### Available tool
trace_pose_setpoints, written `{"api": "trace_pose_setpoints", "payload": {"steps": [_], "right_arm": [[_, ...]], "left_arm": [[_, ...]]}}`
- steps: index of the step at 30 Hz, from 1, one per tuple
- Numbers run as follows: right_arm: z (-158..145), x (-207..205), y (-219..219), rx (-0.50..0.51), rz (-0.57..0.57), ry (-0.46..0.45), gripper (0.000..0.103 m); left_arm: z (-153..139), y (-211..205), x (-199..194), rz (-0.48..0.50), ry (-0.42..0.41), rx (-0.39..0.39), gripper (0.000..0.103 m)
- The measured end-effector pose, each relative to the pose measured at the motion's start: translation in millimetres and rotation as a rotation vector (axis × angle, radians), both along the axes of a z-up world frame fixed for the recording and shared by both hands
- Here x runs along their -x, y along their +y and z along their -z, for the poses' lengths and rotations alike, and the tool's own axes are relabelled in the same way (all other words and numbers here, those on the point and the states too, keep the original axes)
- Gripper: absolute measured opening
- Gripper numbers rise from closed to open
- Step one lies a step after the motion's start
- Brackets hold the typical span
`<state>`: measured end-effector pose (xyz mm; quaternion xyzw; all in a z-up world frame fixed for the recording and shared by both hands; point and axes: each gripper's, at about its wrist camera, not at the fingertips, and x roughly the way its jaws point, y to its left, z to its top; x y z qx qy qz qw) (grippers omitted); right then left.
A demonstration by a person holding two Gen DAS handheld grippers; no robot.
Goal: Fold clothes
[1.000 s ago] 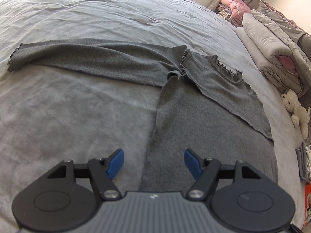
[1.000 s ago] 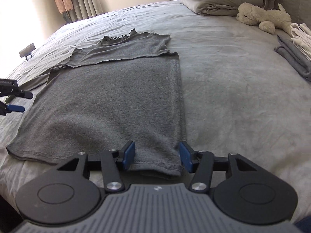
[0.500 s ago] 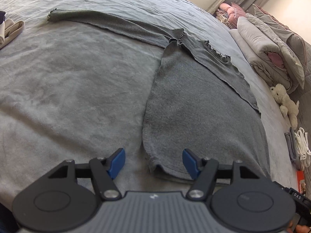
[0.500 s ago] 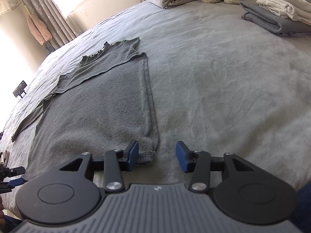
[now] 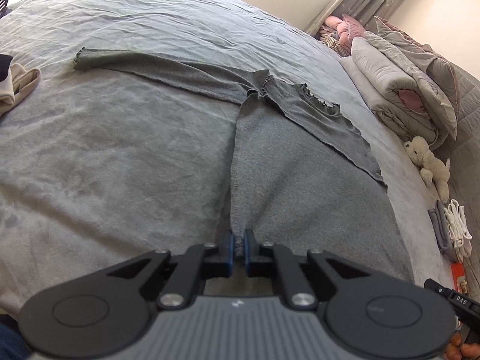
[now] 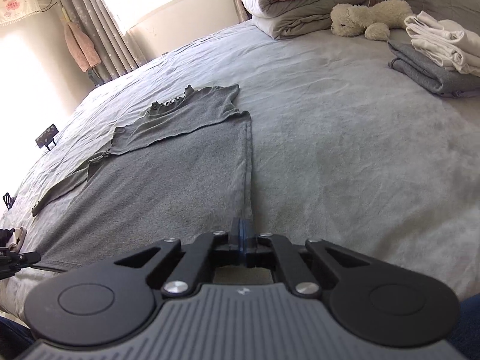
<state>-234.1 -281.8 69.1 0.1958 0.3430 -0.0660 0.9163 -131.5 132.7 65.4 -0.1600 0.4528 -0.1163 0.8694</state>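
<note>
Grey knit fabric is pinched in both claws. Left claw [image 5: 238, 247]: clenched on the hem corner of the grey top [image 5: 300, 186], cloth bunched between the blue pads and tenting slightly toward 12 o'clock. Right claw [image 6: 242, 238]: pads pressed together at the top's other hem corner; the side edge runs straight into them, so I read it as clamped on that corner, though little cloth shows between the pads.

Outward from the claws: the top lies flat on the bed [image 5: 120, 165], hem near the person, frilled collar [image 6: 171, 103] far off at 11 o'clock in the right wrist view. 1 sleeve is folded across the chest; the other sleeve [image 5: 156, 69] stretches out toward 10 o'clock in the left wrist view.

Judgement: gripping the 2 hem corners keeps the edge taut and square, ready for lifting the hem toward the collar. The outstretched sleeve is not yet folded in.

Folded clothes [image 6: 435, 57] and a plush toy [image 6: 369, 18] sit at 2 o'clock, well apart from the top.
</note>
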Motion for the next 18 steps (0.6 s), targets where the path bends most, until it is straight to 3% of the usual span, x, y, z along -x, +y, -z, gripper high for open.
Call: {"api": "trace_pose_setpoints", "payload": {"steps": [3, 6, 7, 8, 9, 12, 13, 14, 16, 18], "right_arm": [[16, -8, -4, -0.024, 0.003, 0.068, 0.002], [30, -9, -7, -0.075, 0.015, 0.108, 0.013], [32, -7, -7, -0.096, 0.022, 0.108, 0.021], [33, -6, -7, -0.105, 0.028, 0.102, 0.037], [35, -6, -6, -0.114, 0.032, 0.094, 0.043], [41, -14, 4, -0.088, 0.02, 0.093, 0.047], [42, -16, 9, -0.06, 0.013, 0.093, 0.042], [42, -18, 14, -0.032, -0.002, 0.095, 0.026], [40, -19, 17, -0.024, -0.031, 0.097, 0.008], [30, -14, 10, -0.037, -0.023, 0.07, 0.007]], "left_arm": [[9, -7, -4, 0.01, 0.021, -0.041, 0.006], [25, -9, -5, 0.012, 0.05, -0.056, 0.007], [28, -9, -6, 0.01, 0.055, -0.053, 0.007], [30, -8, -6, 0.009, 0.054, -0.047, 0.007], [30, -7, -7, 0.009, 0.053, -0.046, 0.007], [31, -8, -7, 0.011, 0.048, -0.051, 0.007], [31, -9, -7, 0.011, 0.046, -0.053, 0.007], [31, -9, -6, 0.011, 0.044, -0.054, 0.007], [28, -9, -5, 0.012, 0.039, -0.047, 0.007], [22, -6, -2, 0.013, 0.028, -0.031, 0.006]]}}
